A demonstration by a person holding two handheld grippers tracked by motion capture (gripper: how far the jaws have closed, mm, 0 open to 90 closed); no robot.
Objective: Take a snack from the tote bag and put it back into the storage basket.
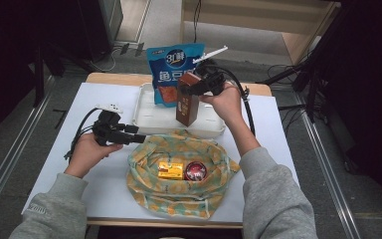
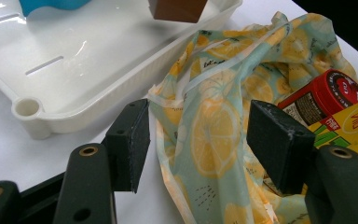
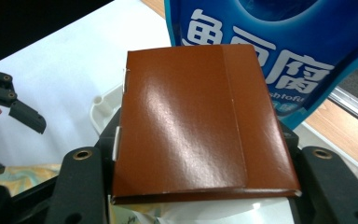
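Right gripper (image 1: 195, 88) clamps a brown carton (image 1: 187, 102) upright over the white tray (image 1: 146, 117), w/ blue pouch (image 1: 171, 69) behind. Left gripper (image 1: 138, 138), jaws apart, empty, beside lemon-print bag (image 1: 179, 191).

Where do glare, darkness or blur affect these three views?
High view: surroundings fall into darkness, the white table is evenly lit. Left gripper view: soft glare on the glossy white plastic tray. Right gripper view: a broad sheen on the brown carton; the blue snack pouch is slightly soft.

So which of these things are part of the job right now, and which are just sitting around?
In the job:
- tall brown carton, clamped in right gripper
- white plastic tray
- lemon-print cloth bag

Lying about:
- blue snack pouch
- yellow box
- red-lidded jar
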